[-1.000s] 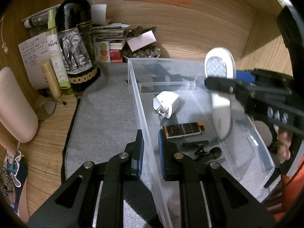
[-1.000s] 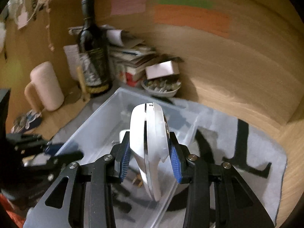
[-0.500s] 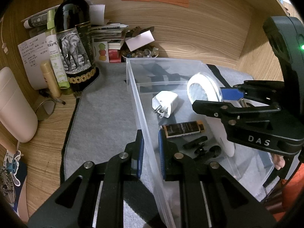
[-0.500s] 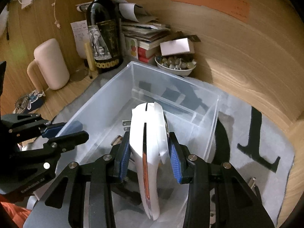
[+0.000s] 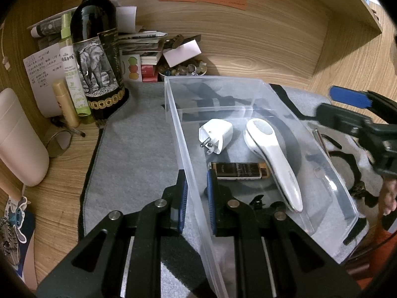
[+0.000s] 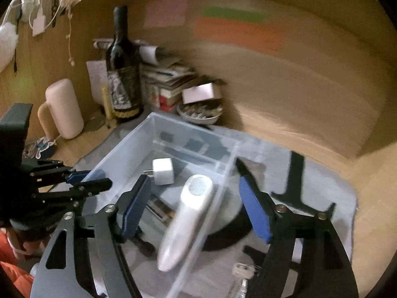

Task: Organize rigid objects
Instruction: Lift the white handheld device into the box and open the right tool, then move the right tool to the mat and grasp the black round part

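Where the white handheld device [image 5: 271, 159] lies flat on the floor of the clear plastic bin [image 5: 322, 154], beside the white plug adapter [image 5: 216, 135] and the dark lighter [image 5: 239, 170], it is gripped by nothing. Above it the right gripper [image 6: 196, 206] is spread wide and empty. The bin's near wall is pinched by the left gripper [image 5: 196, 200], probably so that the bin is steadied on the grey mat [image 5: 139, 149].

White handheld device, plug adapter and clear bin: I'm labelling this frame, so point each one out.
white handheld device [image 5: 271, 154], left wrist view, on its handle.
plug adapter [image 5: 219, 134], left wrist view, on its white body.
clear bin [image 5: 213, 80], left wrist view, on its far rim.
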A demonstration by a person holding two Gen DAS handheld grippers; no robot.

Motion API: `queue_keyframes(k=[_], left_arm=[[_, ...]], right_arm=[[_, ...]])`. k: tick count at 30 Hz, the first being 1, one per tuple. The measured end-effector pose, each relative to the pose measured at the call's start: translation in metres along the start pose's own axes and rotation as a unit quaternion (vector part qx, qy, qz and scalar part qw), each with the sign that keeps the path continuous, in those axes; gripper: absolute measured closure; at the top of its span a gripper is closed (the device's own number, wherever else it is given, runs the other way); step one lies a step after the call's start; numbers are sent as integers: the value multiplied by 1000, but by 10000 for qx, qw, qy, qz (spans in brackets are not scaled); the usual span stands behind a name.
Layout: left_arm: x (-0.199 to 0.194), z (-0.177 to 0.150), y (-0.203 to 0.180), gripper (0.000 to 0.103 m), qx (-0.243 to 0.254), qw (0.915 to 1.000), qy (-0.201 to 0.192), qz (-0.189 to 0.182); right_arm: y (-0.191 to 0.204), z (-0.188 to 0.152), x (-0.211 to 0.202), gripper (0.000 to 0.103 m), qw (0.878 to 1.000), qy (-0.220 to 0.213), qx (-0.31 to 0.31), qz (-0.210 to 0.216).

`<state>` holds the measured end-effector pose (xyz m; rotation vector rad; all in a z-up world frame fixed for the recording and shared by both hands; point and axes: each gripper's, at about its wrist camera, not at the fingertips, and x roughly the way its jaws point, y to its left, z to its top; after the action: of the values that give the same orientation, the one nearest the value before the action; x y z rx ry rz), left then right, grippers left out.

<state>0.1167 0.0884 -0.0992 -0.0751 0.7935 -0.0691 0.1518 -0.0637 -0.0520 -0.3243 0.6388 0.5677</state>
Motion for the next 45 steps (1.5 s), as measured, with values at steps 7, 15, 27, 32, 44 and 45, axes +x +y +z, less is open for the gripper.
queue_keyframes(k=[7,15,27,32,44,45], left_arm=[[0,0,0,89,8,10000,0,6],[0,-1,-1,89,37,10000,-15,22],[0,-1,-1,89,62,10000,-19,28],[0,-1,-1,89,61,10000,-19,23],[-1,-2,2,89,30,10000,-17,2],[-1,-2,2,89,36,10000,-15,1]], right_arm=[[-29,-23,-29,22,9976,-13,382,-572],[-60,-82,-50,21,9840,431,1193,-1251],[-88,-157,-29,24,9573,1370,2203,-1277],[-94,-158,-31,48,9566,1289,2219,-1383],[-100,-148,-36,70,9604,1066,2255,-1241],[-98,-143,-36,70,9624,1027,2198,-1221]])
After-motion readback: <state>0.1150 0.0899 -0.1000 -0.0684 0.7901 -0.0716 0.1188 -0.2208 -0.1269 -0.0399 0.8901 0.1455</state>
